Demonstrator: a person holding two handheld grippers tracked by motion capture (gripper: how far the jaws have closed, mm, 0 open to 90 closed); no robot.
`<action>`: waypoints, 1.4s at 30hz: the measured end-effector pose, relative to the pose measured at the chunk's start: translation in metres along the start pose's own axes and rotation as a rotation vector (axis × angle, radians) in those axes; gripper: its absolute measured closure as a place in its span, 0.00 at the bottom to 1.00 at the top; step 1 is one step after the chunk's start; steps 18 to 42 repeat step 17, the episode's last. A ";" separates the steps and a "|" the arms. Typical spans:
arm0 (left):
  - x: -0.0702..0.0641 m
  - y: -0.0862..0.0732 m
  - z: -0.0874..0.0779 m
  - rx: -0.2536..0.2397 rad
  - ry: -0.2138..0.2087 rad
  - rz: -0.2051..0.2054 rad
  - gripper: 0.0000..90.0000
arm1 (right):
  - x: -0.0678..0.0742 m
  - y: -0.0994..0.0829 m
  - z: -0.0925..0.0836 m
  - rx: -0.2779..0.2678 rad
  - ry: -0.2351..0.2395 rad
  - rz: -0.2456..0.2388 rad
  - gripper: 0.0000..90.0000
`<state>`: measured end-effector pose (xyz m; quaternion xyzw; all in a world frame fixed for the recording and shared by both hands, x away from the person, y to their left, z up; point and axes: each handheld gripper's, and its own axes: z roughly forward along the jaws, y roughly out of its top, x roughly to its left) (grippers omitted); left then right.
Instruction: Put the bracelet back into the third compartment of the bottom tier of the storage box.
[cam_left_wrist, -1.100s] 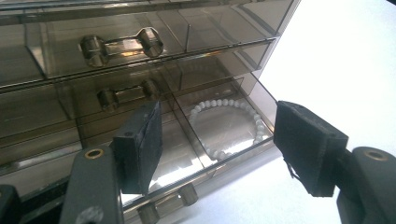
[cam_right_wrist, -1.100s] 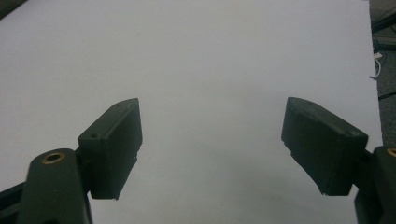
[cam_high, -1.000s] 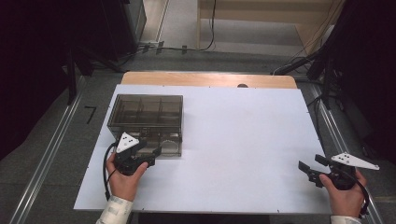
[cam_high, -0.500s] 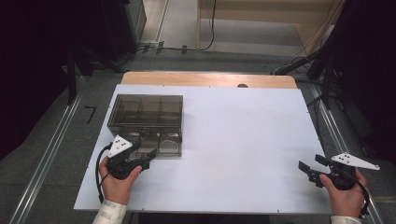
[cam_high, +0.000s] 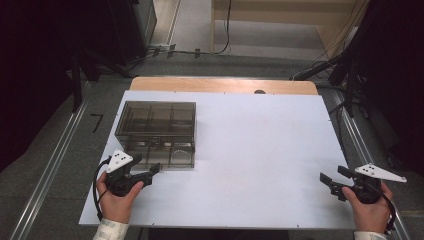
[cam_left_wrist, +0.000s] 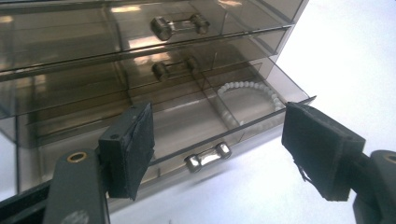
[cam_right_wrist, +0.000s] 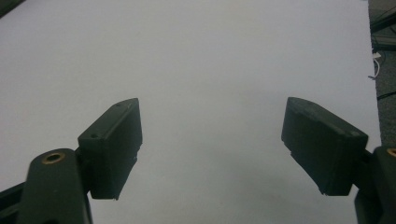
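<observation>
White table (cam_high: 260, 150): left tongs (cam_high: 156, 169) backed off drawer handle (cam_left_wrist: 207, 156), spreading, empty; right tongs (cam_high: 327, 181) spread, unmoved.

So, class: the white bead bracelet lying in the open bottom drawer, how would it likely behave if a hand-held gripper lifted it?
The bead bracelet looks like small round beads on a string, so it would probably droop rather than hold its ring shape. The smooth beads may slip between flat pads. It seems light, and lying near the wall of the open drawer, it could be awkward to reach.
</observation>
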<state>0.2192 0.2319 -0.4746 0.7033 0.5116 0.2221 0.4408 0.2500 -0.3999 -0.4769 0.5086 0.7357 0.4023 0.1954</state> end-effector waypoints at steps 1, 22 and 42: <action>0.001 -0.001 -0.001 -0.003 0.001 -0.004 0.29 | 0.000 0.000 0.000 -0.002 0.000 -0.001 0.21; 0.008 -0.005 -0.012 -0.016 0.013 -0.019 0.27 | 0.000 0.000 0.001 0.000 0.002 -0.004 0.21; 0.008 -0.005 -0.012 -0.016 0.013 -0.019 0.27 | 0.000 0.000 0.001 0.000 0.002 -0.004 0.21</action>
